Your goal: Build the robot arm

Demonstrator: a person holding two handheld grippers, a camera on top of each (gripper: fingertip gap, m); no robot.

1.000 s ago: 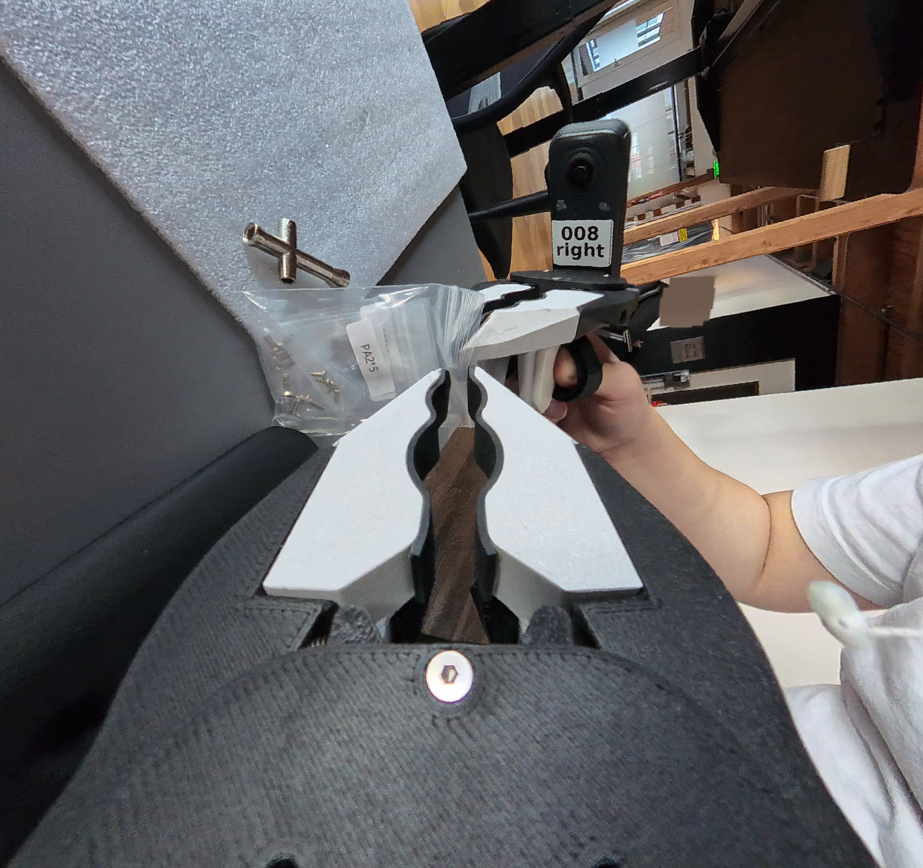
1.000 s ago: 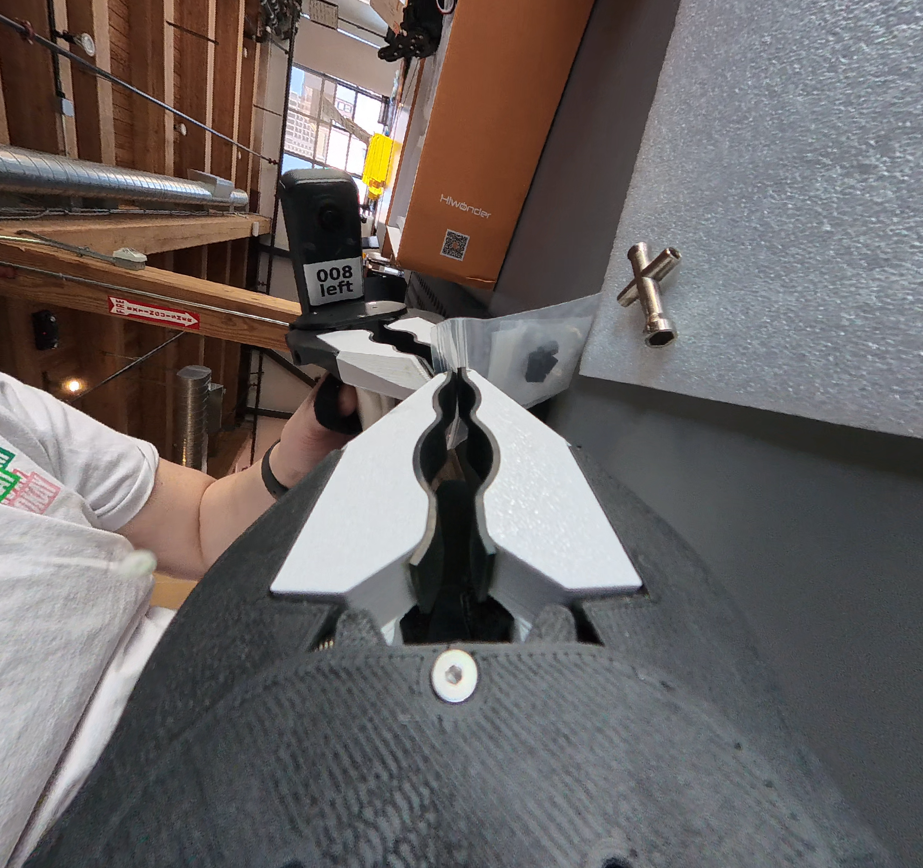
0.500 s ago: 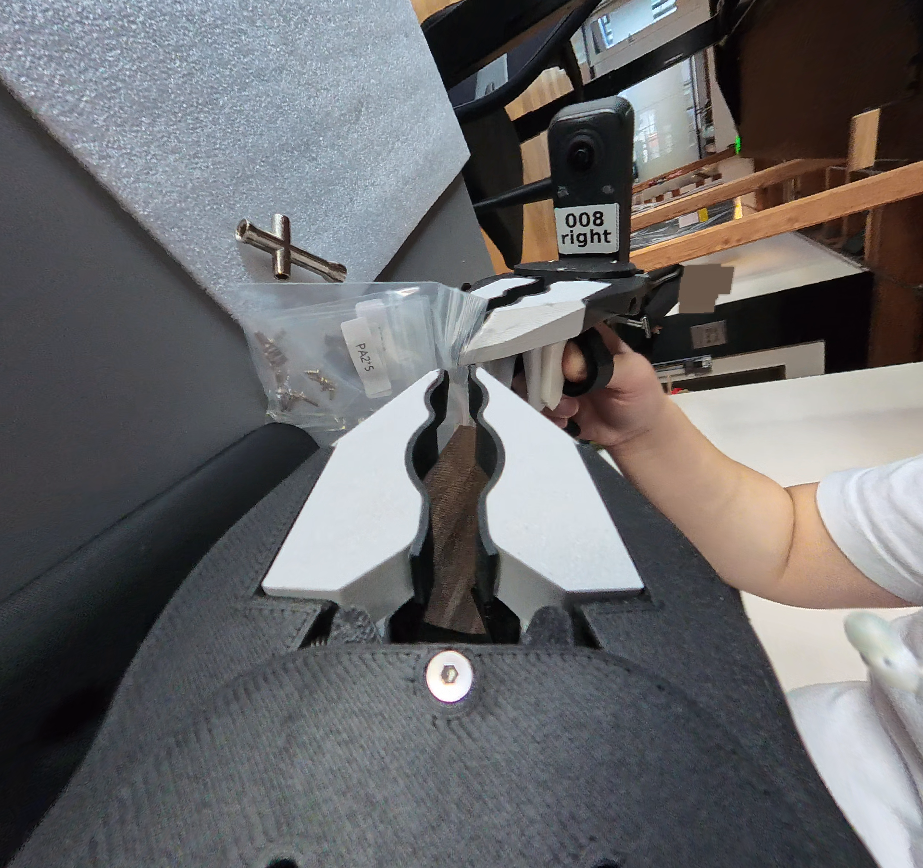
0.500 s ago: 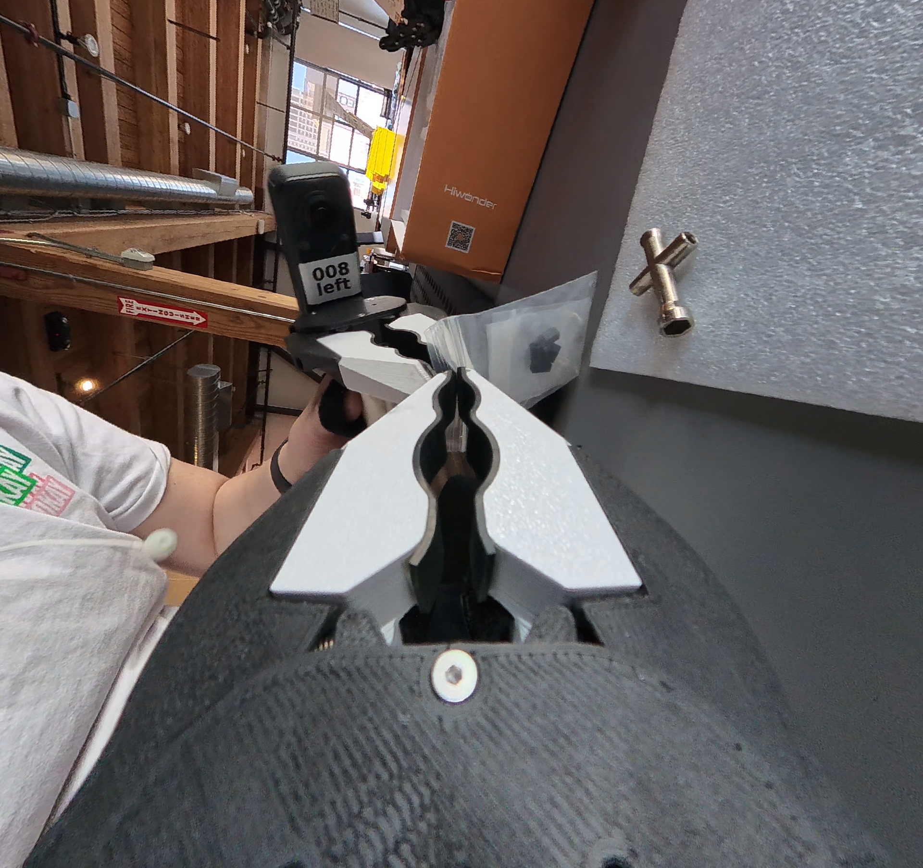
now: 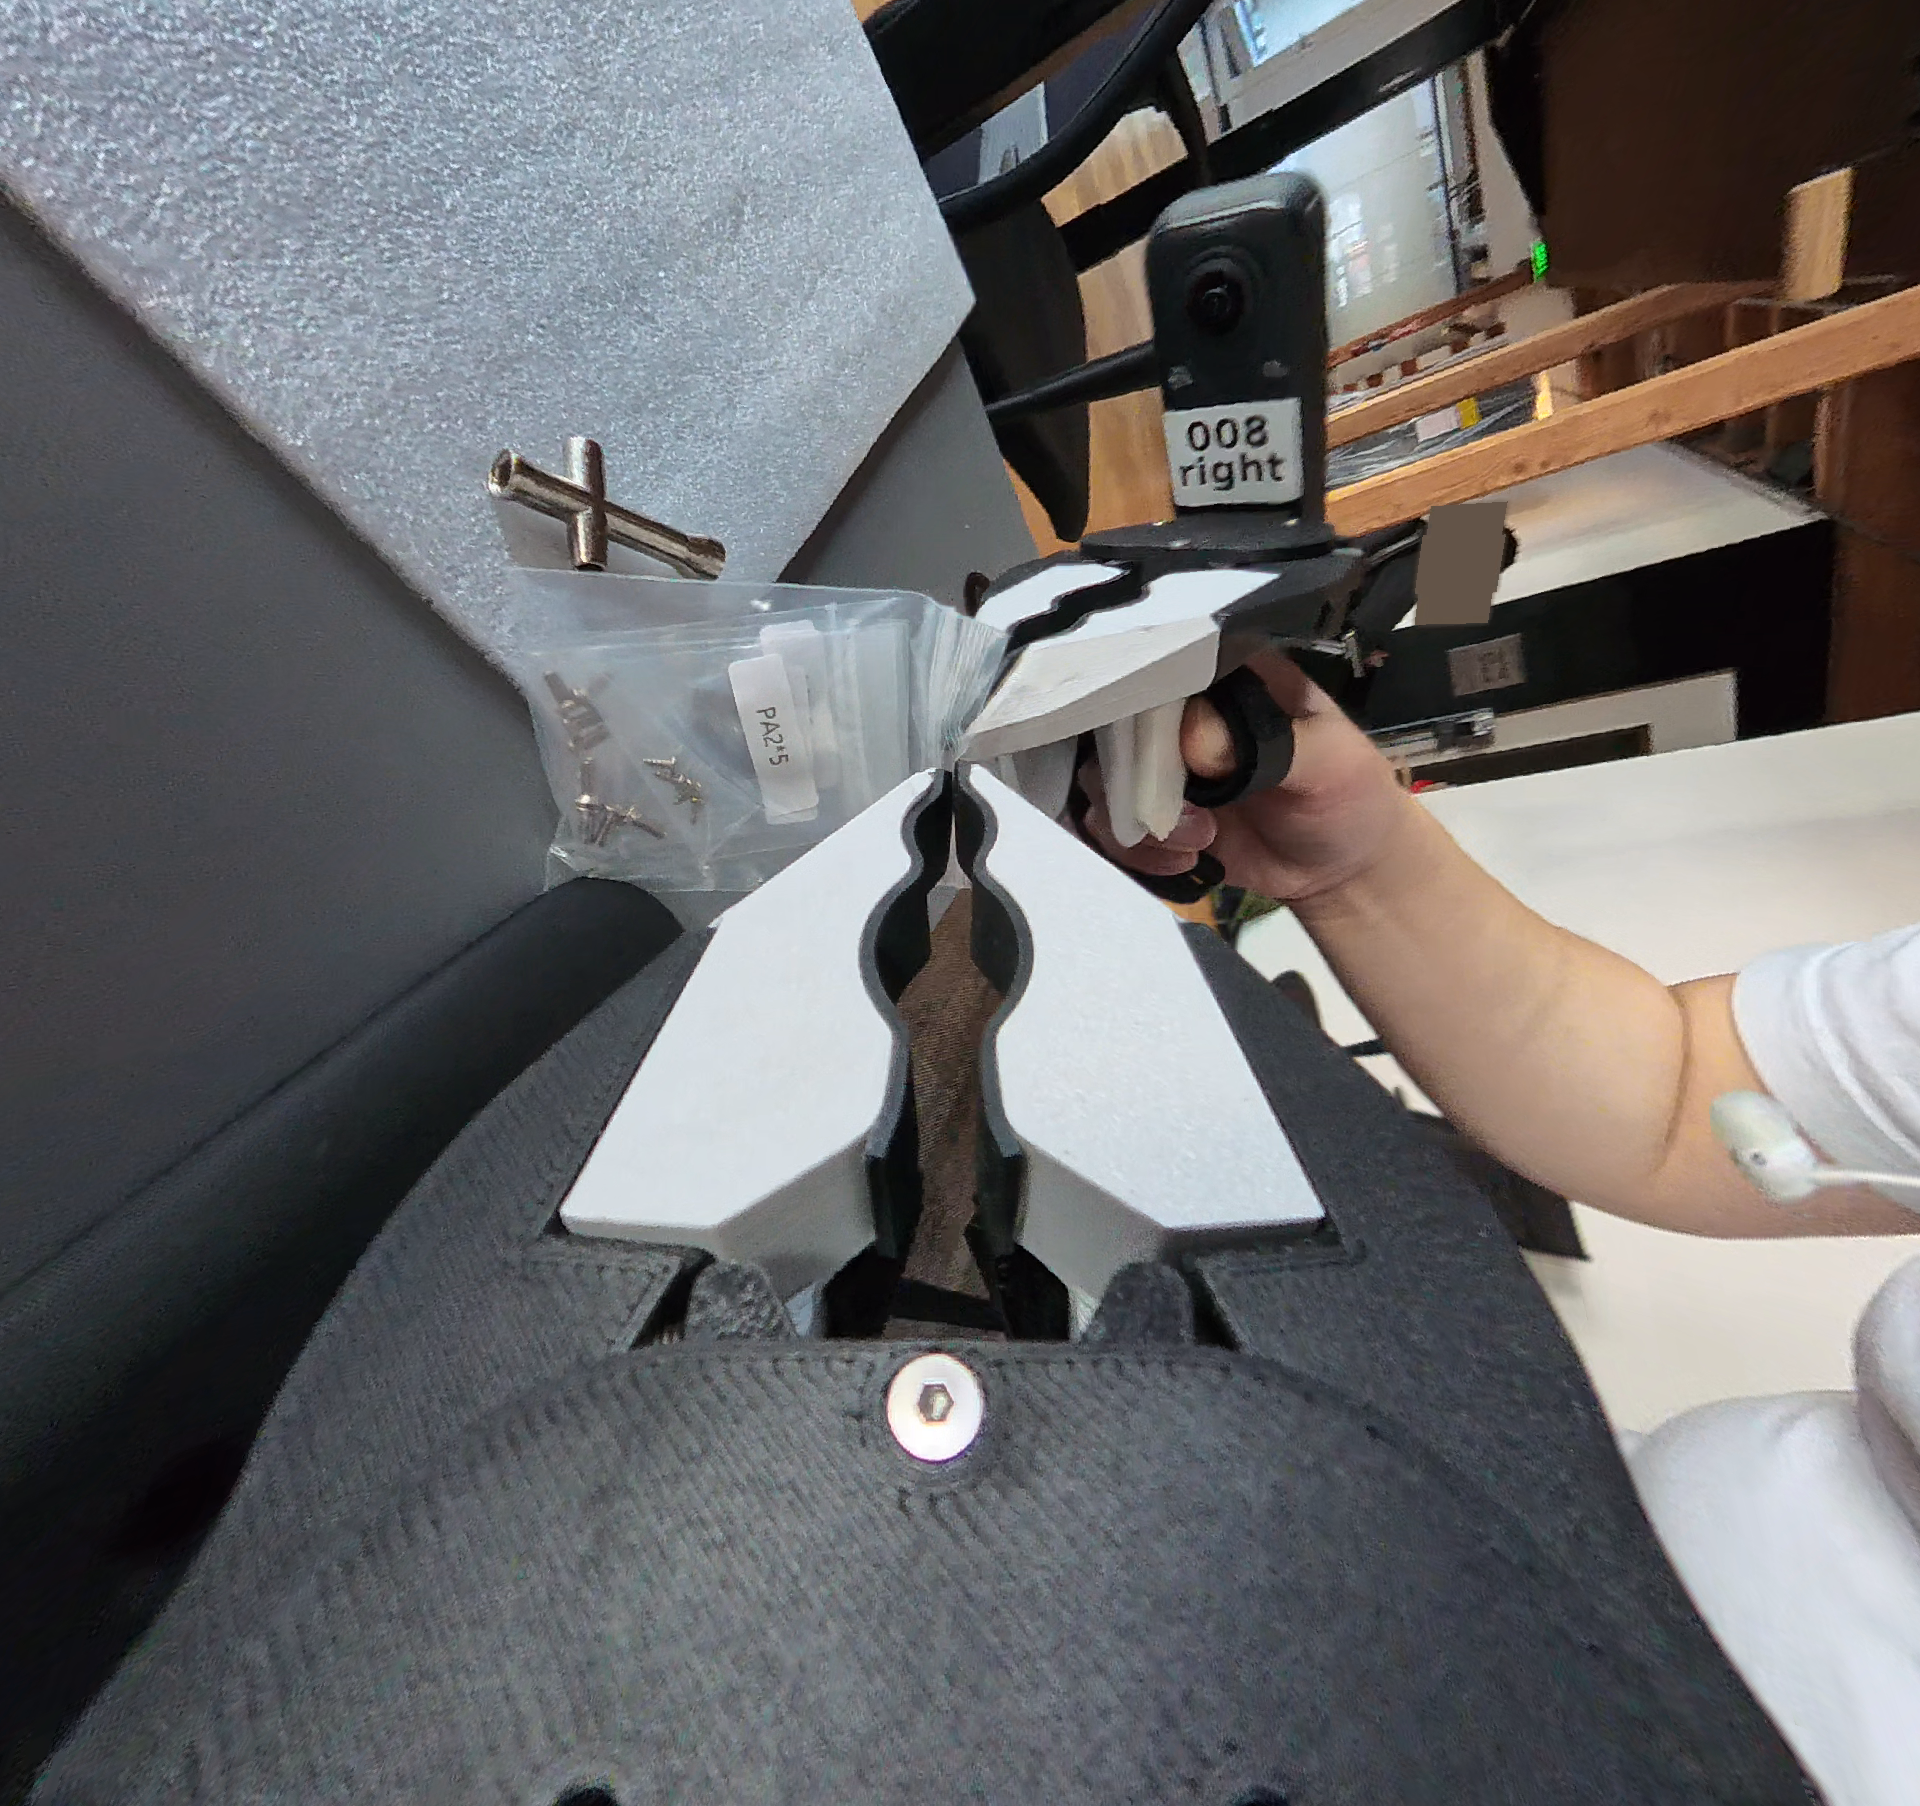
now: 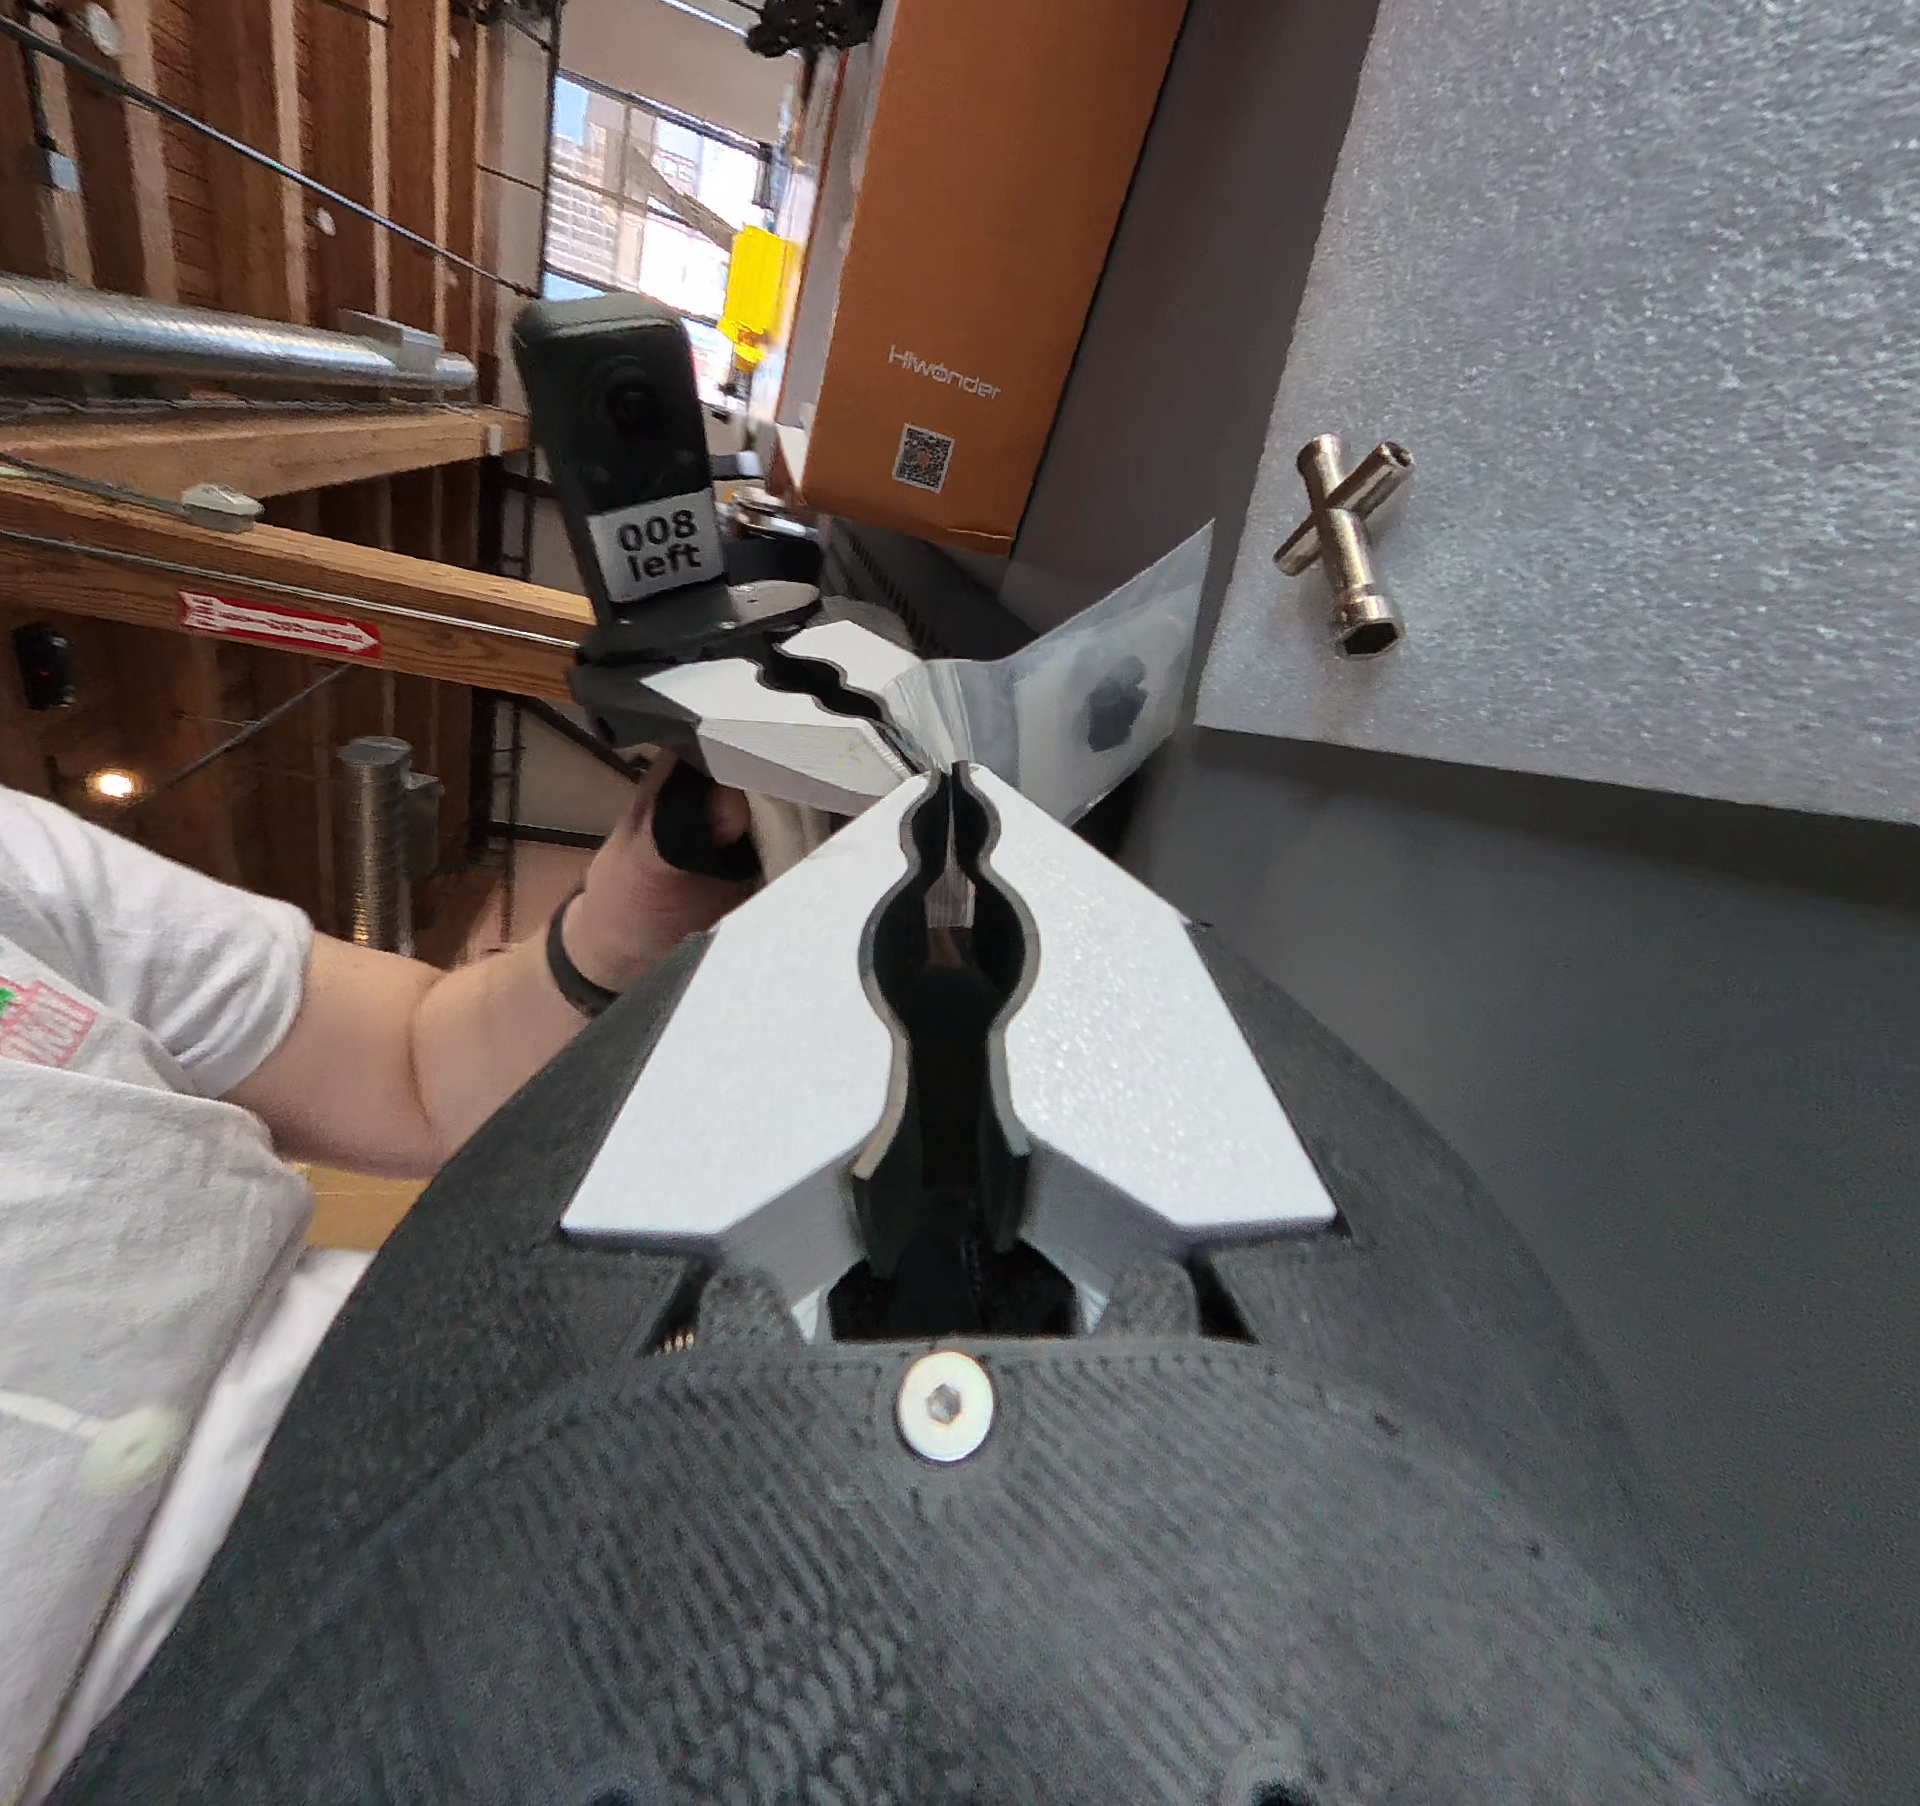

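Both the left gripper (image 5: 953,782) and the right gripper (image 6: 953,777) are pinching the top edge of the clear plastic bag of small screws (image 5: 717,738), suspending it above the dark grey table (image 5: 208,717). Uneven pulling is risking tearing the film or slipping, spilling screws.

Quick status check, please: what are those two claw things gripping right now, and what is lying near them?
Left gripper and right gripper both shut on clear bag of screws, held up between them. Metal cross wrench on grey foam sheet, untouched.

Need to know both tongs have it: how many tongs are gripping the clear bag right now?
2. The left tongs pinch the plastic bag at its edge; the right tongs clamp the same edge just above. More of the bag may be hidden behind them.
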